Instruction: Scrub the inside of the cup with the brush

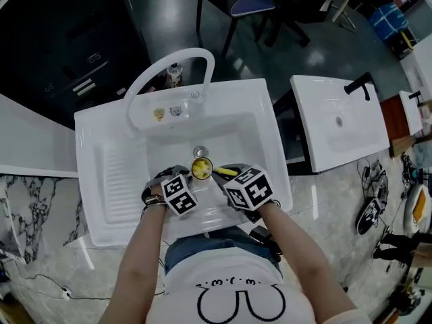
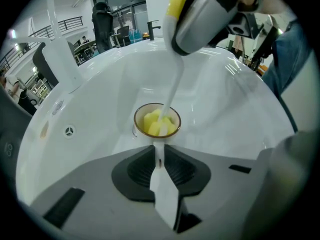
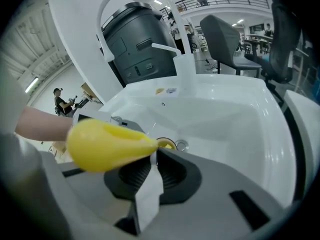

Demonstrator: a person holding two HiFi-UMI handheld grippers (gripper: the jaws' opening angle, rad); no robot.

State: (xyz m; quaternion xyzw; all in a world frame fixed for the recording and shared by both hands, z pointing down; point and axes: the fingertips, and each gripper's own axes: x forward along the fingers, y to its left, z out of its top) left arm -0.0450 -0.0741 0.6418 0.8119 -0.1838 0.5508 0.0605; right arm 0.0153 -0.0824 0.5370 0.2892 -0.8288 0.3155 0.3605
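White shirt [image 1: 226,281], black print [image 1: 237,305], blue jeans [image 1: 201,246]

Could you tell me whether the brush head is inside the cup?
Inside: the yellow brush head sits within the cup rim, its white stem rising out.

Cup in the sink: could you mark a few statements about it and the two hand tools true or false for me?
1. The brush has its sponge head inside the cup. True.
2. The cup stands on the marble counter. False: it is inside the white sink.
3. The right gripper is shut on the brush's yellow handle. True.
4. The left gripper is open and empty. False: its jaws are shut on the cup's handle.
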